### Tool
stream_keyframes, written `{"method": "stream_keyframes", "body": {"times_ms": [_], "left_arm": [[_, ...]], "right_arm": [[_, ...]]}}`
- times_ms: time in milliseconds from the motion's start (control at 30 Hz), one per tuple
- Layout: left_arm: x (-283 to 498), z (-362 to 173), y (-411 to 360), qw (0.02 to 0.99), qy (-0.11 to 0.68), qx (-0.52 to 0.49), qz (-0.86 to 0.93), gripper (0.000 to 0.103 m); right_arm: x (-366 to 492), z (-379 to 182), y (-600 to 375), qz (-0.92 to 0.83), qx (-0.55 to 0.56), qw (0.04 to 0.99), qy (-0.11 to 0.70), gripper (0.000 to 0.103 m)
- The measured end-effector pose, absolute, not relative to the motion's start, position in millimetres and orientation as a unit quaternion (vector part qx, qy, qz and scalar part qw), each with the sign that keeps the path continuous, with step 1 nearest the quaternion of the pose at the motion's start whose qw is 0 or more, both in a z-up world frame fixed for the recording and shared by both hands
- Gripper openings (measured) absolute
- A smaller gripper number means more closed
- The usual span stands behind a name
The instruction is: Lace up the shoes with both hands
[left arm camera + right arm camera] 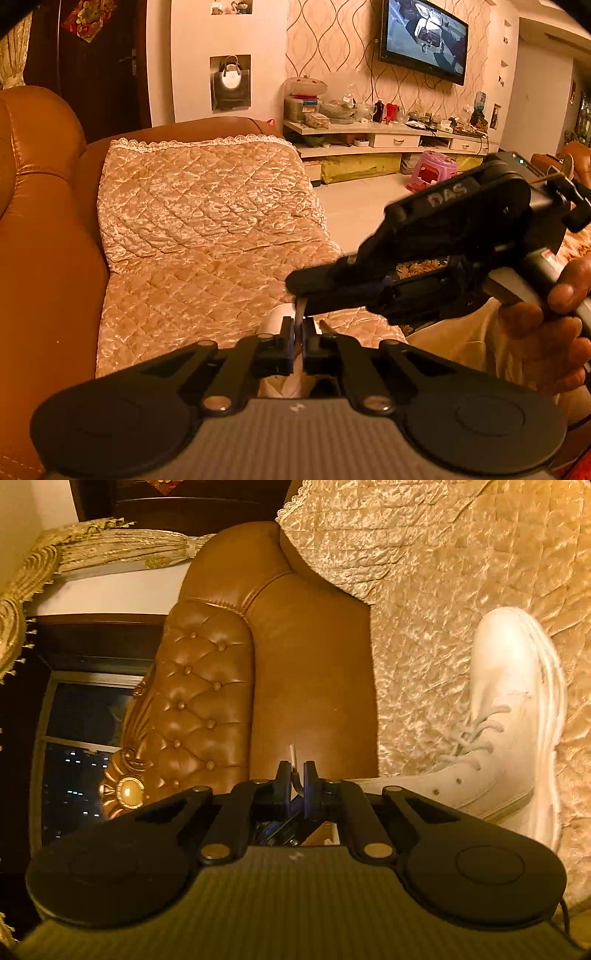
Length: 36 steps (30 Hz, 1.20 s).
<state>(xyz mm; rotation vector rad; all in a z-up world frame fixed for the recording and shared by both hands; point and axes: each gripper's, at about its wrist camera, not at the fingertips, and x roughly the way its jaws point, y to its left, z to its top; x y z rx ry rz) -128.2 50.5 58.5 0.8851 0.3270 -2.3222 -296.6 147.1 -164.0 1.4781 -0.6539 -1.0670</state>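
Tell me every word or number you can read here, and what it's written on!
"DAS": raised letters on the black body of the right claw, seen from the left wrist camera.
Television: shows a picture, no readable words.
Boxes and bottles on the TV shelf: labels too small and blurred to read.
White shoe: no readable writing.

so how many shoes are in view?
1. A white high-top sneaker lies on the quilted sofa cover, right side of the right wrist view; the left wrist view shows only a white sliver behind the jaws. A second shoe may be hidden.
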Motion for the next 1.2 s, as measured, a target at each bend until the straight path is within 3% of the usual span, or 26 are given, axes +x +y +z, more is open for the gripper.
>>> {"method": "stream_keyframes", "body": {"times_ms": [67, 100, 267, 400, 467, 833, 933, 1200], "left_arm": [[-126.6, 61.9, 50.6, 0.314, 0.114, 0.34, -0.879, 0.003], [-126.0, 63.8, 51.0, 0.314, 0.106, 0.345, -0.878, 0.003], [-128.7, 69.8, 52.9, 0.302, 0.061, 0.385, -0.87, 0.003], [-139.0, 71.9, 58.2, 0.281, 0.023, 0.418, -0.864, 0.003], [-147.4, 72.3, 61.9, 0.262, -0.002, 0.436, -0.861, 0.003], [-204.0, 71.9, 58.8, 0.15, -0.081, 0.499, -0.85, 0.003], [-214.7, 61.3, 60.3, 0.123, -0.102, 0.524, -0.836, 0.003], [-228.3, 37.4, 73.7, 0.043, -0.188, 0.604, -0.773, 0.003]], "right_arm": [[-299.4, -154.8, 148.8, -0.495, 0.62, 0.559, -0.242, 0.049], [-300.6, -150.1, 149.5, -0.515, 0.614, 0.555, -0.223, 0.051], [-270.2, -118.7, 139.4, -0.612, 0.54, 0.578, -0.02, 0.052], [-247.2, -111.7, 135.4, -0.636, 0.508, 0.58, 0.033, 0.052], [-248.6, -113.0, 144.0, -0.657, 0.5, 0.564, 0.02, 0.052], [-300.2, -168.8, 227.6, -0.598, 0.616, 0.461, -0.225, 0.057], [-301.7, -177.5, 231.8, -0.612, 0.612, 0.454, -0.209, 0.065], [-286.0, -165.6, 223.2, -0.627, 0.584, 0.508, -0.087, 0.062]]}}
